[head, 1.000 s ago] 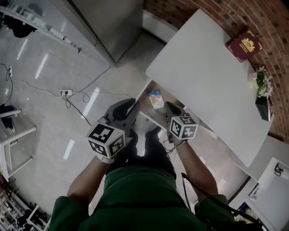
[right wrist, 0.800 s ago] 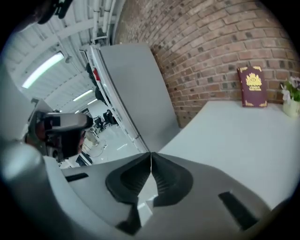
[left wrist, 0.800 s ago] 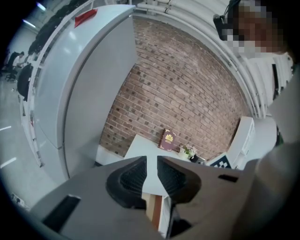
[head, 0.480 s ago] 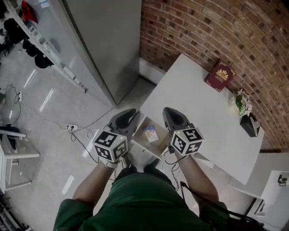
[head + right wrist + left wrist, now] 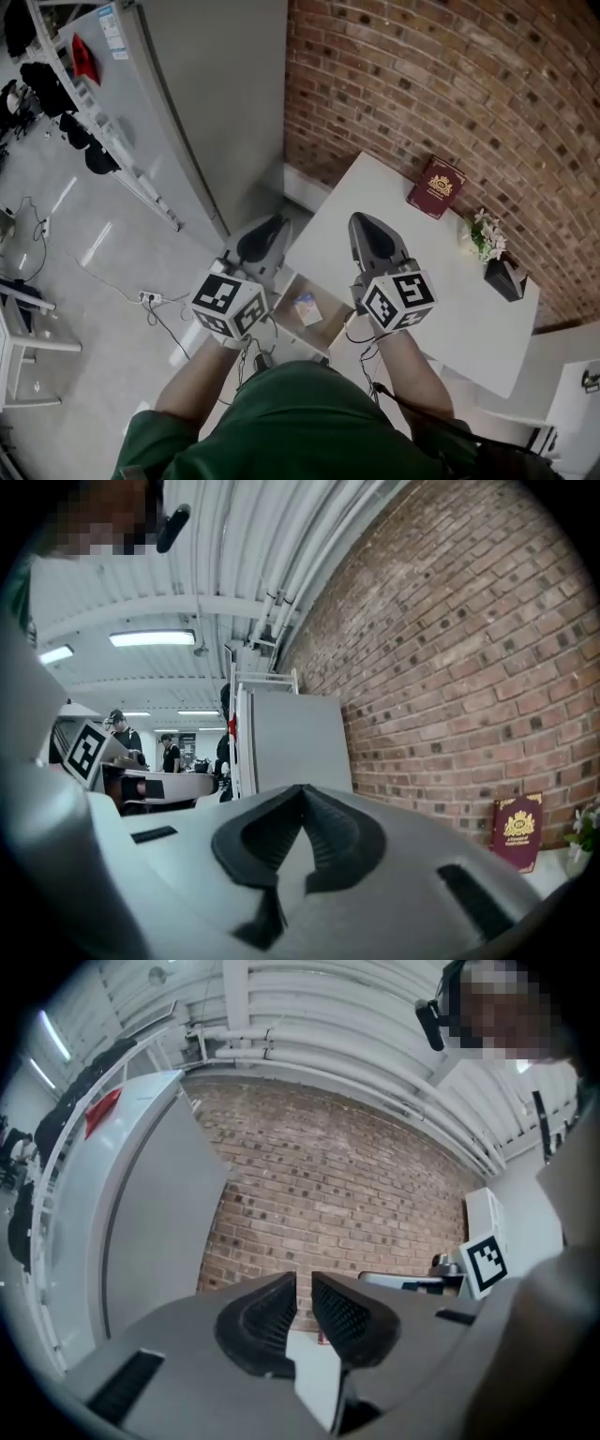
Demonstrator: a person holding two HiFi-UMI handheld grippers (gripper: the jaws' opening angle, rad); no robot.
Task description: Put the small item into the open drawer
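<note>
The small item (image 5: 305, 307), a pale packet with blue and orange print, lies in the open wooden drawer (image 5: 331, 302) under the near edge of the white table (image 5: 422, 272). Both grippers are held up above it and touch nothing. My left gripper (image 5: 265, 236) is over the floor just left of the table corner. In the left gripper view the left gripper (image 5: 304, 1281) shows a narrow gap between its pads with only brick wall behind. My right gripper (image 5: 370, 234) hovers over the table's near side. In its own view the right gripper (image 5: 302, 789) has its tips touching and holds nothing.
A red book (image 5: 436, 187), a small flower pot (image 5: 481, 234) and a black object (image 5: 506, 277) sit along the table's far edge by the brick wall (image 5: 450, 84). A tall grey cabinet (image 5: 216, 103) stands to the left. A power strip (image 5: 150, 298) and cables lie on the floor.
The head view has tilted up from the drawer toward the wall. Both grippers have risen away from the drawer, and the small item stays lying inside it.
</note>
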